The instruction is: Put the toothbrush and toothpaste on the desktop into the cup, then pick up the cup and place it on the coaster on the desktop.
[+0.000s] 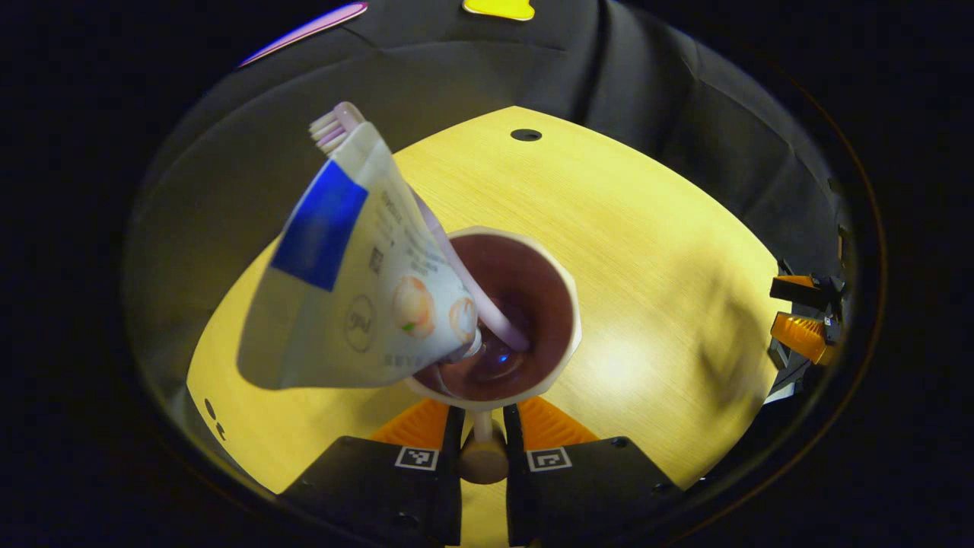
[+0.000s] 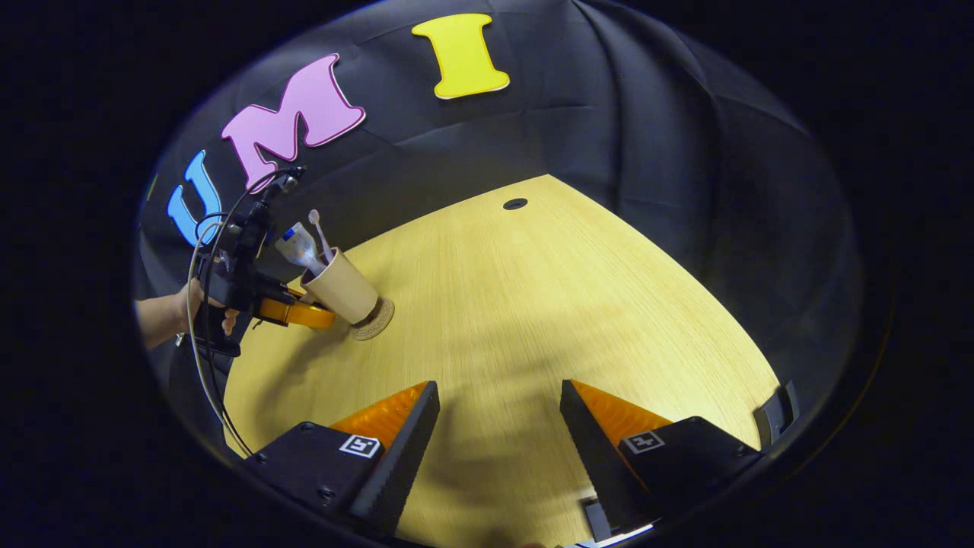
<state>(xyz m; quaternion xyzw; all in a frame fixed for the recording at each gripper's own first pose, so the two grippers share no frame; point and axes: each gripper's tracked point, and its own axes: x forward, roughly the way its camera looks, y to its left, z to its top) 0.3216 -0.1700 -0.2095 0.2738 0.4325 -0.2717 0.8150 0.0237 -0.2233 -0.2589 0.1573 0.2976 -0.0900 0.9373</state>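
A beige cup with a dark inside holds a white-and-blue toothpaste tube and a pale pink toothbrush, both leaning left. My left gripper is shut on the cup's handle. In the right gripper view the cup stands slightly tilted with its base on a round coaster at the table's left. The left gripper grips it from the left, and the toothbrush and tube stick out of the top. My right gripper hangs open over bare table, well to the right of the cup.
The wooden table has a small dark hole near its far edge. A hand with trailing cables holds the left gripper. The right gripper shows at the table's right edge in the left gripper view. Black cloth walls surround the table.
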